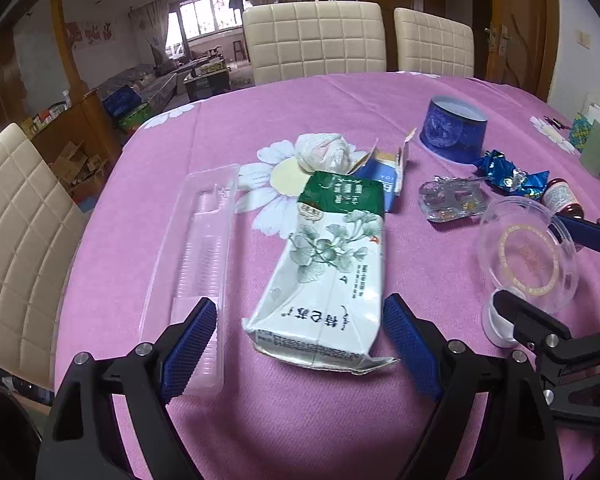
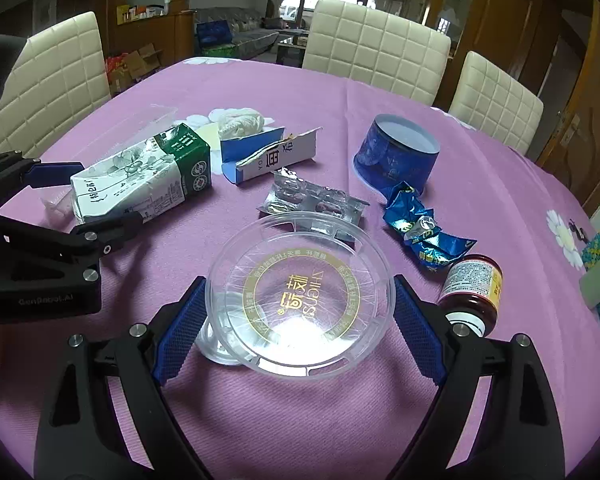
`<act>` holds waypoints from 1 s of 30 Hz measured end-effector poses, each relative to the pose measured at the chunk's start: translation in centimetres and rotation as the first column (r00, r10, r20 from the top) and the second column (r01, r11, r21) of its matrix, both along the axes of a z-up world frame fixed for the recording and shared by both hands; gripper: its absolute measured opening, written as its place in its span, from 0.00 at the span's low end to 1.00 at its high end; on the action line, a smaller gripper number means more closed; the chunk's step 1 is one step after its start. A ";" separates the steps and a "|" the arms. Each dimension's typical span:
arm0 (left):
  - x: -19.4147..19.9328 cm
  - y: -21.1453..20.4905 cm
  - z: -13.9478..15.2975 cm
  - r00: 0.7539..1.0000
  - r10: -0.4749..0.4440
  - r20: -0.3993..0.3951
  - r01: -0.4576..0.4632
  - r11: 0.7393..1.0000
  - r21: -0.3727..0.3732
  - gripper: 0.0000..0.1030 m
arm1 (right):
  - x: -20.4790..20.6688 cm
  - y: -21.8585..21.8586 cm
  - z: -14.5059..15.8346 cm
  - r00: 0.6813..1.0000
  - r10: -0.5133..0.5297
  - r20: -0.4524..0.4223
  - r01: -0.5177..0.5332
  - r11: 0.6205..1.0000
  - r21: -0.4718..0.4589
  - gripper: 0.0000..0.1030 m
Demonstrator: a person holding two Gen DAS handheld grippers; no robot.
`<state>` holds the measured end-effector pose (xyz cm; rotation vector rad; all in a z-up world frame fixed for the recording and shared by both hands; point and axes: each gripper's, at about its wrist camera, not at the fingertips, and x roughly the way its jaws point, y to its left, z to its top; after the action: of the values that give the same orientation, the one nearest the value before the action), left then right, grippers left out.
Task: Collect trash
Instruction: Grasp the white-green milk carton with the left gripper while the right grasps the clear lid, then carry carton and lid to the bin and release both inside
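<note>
A white and green carton (image 1: 324, 276) lies flat on the pink tablecloth (image 1: 300, 412). My left gripper (image 1: 300, 344) is open and straddles the carton's torn near end, with a gap at the left pad. From the right wrist view the carton (image 2: 140, 176) sits between the left gripper's (image 2: 110, 194) fingers. My right gripper (image 2: 300, 328) is shut on a clear round plastic lid (image 2: 300, 300) with gold print, both pads against its rim. In the left wrist view that lid (image 1: 528, 252) stands tilted in the right gripper (image 1: 528, 258).
Around lie a clear plastic tray (image 1: 196, 264), a tissue wad (image 2: 240, 122), a torn blue and white box (image 2: 268, 156), a blister pack (image 2: 312, 204), a crumpled blue wrapper (image 2: 424, 232), a blue round tub (image 2: 396, 156) and a brown bottle (image 2: 472, 292). Cream chairs (image 2: 380, 52) ring the table.
</note>
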<state>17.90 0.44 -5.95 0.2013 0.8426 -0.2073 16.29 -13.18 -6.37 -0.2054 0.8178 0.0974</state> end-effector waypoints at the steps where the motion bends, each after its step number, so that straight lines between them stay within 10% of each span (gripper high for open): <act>1: -0.1 0.0 0.0 1.000 -0.007 0.004 0.007 1.000 -0.002 0.80 | 0.0 0.1 -0.1 1.000 0.000 -0.001 0.000 1.000 -0.001 0.85; 4: -0.8 -0.3 0.2 0.999 -0.034 0.018 0.034 0.999 0.012 0.61 | -0.2 0.2 0.0 1.000 0.007 0.003 -0.007 1.000 -0.006 0.85; 30: -6.9 3.9 4.3 0.987 0.048 0.151 -0.054 0.998 0.032 0.58 | -3.8 5.2 3.1 0.986 0.150 0.080 -0.147 0.989 -0.033 0.85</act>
<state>10.97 4.33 -1.61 0.2262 0.7013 -0.1270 12.44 -7.94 -3.23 -0.2939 0.7216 0.2170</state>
